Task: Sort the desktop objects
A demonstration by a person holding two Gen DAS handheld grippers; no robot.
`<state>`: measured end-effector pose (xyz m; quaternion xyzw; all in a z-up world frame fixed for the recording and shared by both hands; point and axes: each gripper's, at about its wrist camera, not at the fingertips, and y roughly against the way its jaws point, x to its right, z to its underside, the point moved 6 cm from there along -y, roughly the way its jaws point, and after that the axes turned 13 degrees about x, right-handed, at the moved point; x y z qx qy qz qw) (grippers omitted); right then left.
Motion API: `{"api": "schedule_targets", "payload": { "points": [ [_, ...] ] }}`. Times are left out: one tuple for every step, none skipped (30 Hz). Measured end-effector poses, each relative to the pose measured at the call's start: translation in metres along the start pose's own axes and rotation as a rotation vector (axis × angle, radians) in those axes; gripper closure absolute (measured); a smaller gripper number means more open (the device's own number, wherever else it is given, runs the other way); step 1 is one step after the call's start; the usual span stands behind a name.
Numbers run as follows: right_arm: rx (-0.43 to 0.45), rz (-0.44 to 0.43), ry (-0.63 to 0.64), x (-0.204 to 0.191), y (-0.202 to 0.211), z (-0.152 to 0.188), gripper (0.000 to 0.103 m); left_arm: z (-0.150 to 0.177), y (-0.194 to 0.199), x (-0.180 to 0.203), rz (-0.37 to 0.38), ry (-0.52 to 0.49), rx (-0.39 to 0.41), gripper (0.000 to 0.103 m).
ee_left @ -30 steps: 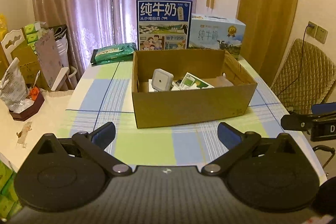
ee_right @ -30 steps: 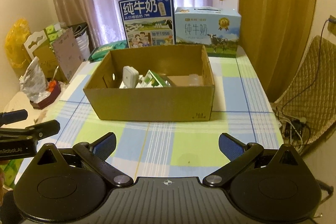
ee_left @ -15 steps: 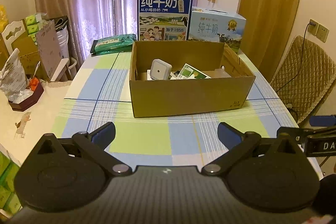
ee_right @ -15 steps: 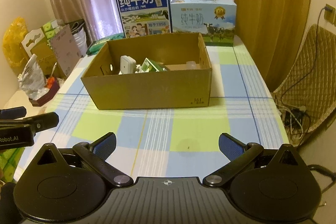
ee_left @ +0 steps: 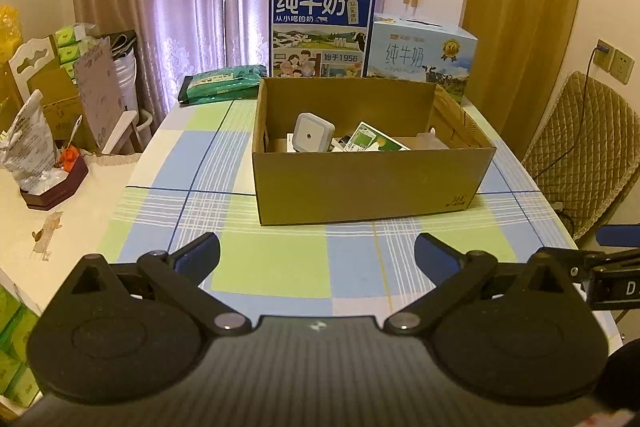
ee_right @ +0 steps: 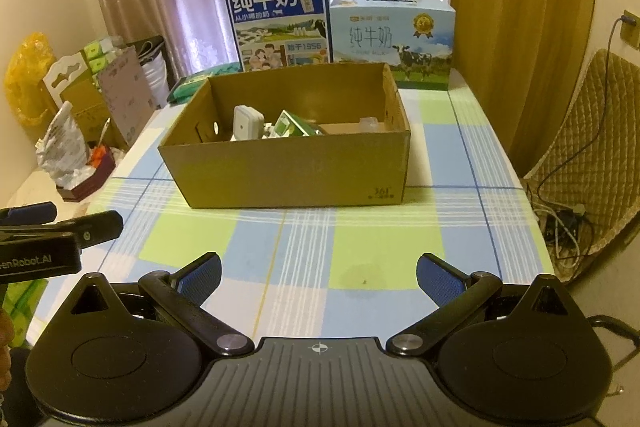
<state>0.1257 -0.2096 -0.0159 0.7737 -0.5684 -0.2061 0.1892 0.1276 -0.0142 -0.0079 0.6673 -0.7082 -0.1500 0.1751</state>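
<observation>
Sitting on the green-and-blue checked tablecloth, the open brown cardboard box holds a white square plug-like gadget, a green-and-white card pack & a clear little thing. Both milk cartons, tall dark-blue & low light-blue, stand just behind the box. Left gripper and right gripper hover in front of the box, fingers wide apart, nothing in them.
</observation>
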Motion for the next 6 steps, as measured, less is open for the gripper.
{"api": "schedule_targets", "payload": {
  "points": [
    [0.001, 0.001, 0.001, -0.0005, 0.0000, 0.0002, 0.002, 0.0004, -0.0003, -0.0002, 0.000, 0.001, 0.000, 0.001],
    [0.002, 0.003, 0.000, -0.0005, -0.0004, 0.0003, 0.002, 0.0002, -0.0001, 0.0000, 0.001, 0.001, 0.003, 0.001],
    [0.003, 0.004, 0.000, -0.0001, -0.0007, 0.0007, 0.002, 0.0001, -0.0004, -0.0001, 0.001, -0.001, 0.007, 0.001],
    [0.004, 0.006, 0.000, 0.0003, -0.0012, 0.0008, 0.002, 0.0002, -0.0009, 0.0001, -0.002, -0.006, 0.010, 0.001],
    [0.006, 0.009, -0.002, 0.0014, -0.0015, 0.0013, 0.002, 0.0005, -0.0012, 0.0004, -0.004, -0.013, 0.012, 0.001],
    [0.006, 0.011, -0.004, 0.0020, -0.0023, 0.0017, 0.002, 0.0006, -0.0020, 0.0005, -0.004, -0.018, 0.013, 0.001]
  ]
}}
